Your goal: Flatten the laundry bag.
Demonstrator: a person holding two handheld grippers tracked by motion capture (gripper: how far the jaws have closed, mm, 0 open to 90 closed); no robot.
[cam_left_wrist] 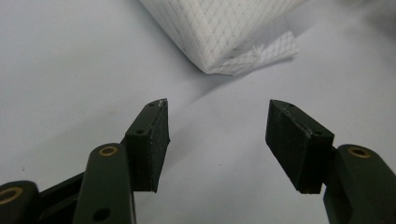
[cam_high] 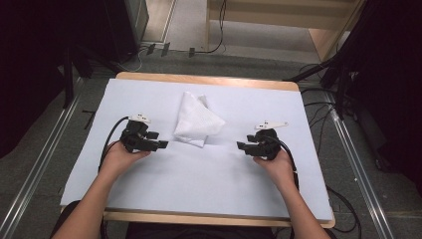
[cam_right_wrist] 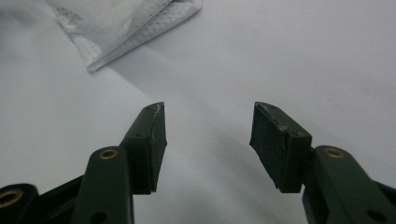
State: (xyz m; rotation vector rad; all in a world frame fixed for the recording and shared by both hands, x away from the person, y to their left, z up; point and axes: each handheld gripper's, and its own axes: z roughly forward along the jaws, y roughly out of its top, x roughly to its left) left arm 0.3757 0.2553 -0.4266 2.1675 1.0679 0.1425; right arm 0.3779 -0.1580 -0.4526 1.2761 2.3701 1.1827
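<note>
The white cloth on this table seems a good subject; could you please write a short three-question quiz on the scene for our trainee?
1. True or false: the left gripper is shut on the white cloth.
2. What covers the table?
   A. a white sheet
   B. a green mat
   C. nothing
3. Fill in: the cloth lies ____ the left gripper and the right gripper.

Key
1. False: both grippers are open and apart from the cloth.
2. A
3. between, and farther from the person
</note>
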